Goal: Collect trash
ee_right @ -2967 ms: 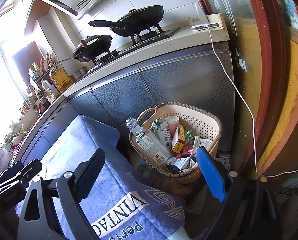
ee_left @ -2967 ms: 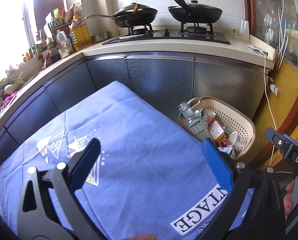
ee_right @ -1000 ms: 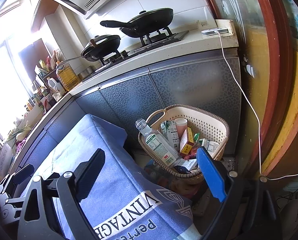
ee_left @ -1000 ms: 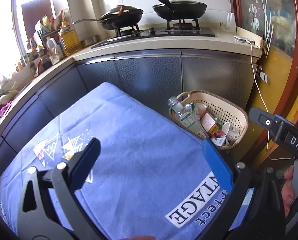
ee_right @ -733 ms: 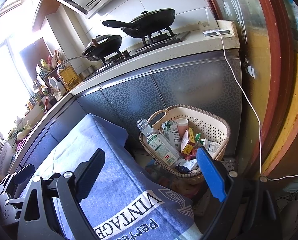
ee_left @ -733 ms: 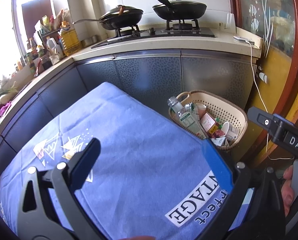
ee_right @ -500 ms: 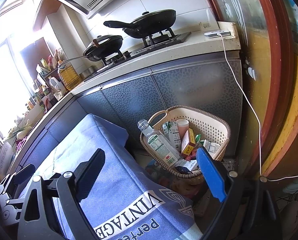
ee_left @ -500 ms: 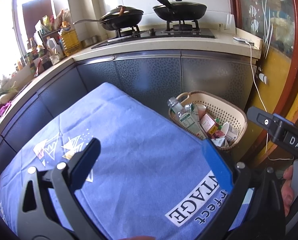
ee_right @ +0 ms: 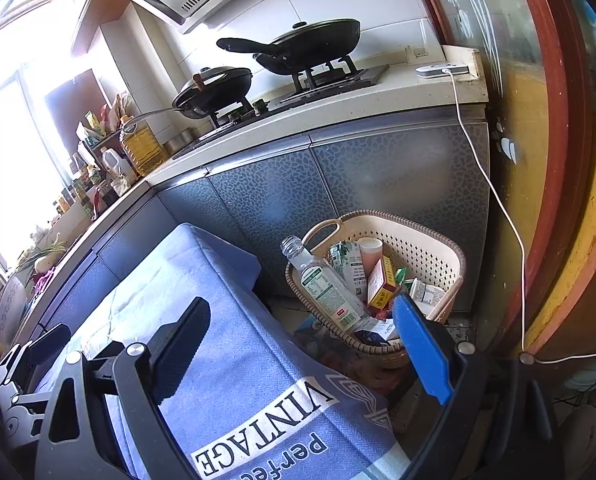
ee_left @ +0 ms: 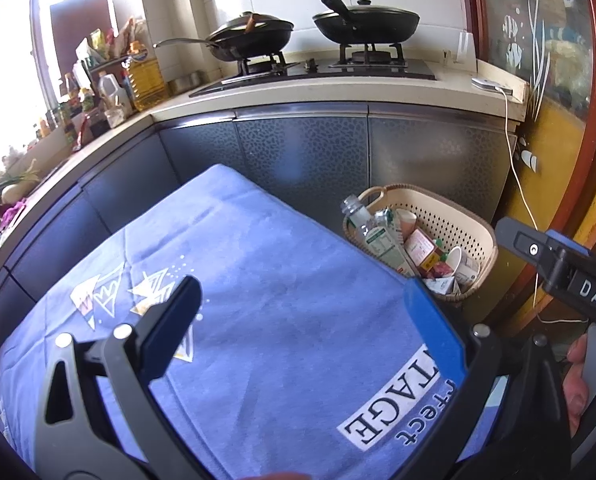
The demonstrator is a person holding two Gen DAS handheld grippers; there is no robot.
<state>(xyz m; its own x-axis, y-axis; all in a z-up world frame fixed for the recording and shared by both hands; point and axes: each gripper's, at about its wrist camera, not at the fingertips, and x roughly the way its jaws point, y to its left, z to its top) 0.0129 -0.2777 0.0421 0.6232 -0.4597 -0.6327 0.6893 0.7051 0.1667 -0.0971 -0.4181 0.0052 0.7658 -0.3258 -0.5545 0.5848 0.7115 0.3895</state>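
The left tongs (ee_left: 301,320) stand wide apart and hold nothing, poised above a blue cloth printed with white "VINTAGE" lettering (ee_left: 282,308) that covers the table. The right tongs (ee_right: 301,344) are likewise spread and empty, over the cloth's near right corner (ee_right: 234,360), and appear at the right edge of the left wrist view (ee_left: 553,268) with part of a hand (ee_left: 575,384) beneath them. Just beyond the cloth's right edge sits a beige perforated plastic basket with a woven rim (ee_right: 429,256), low down against the grey patterned cabinet fronts (ee_right: 369,168). Inside it the trash is gathered: a clear plastic bottle with a green label (ee_right: 321,284) leaning on the rim, a red and yellow carton (ee_right: 383,284), a paper cup (ee_left: 463,266) and other small packages. Above, two black pans (ee_left: 365,22) rest on the gas hob.
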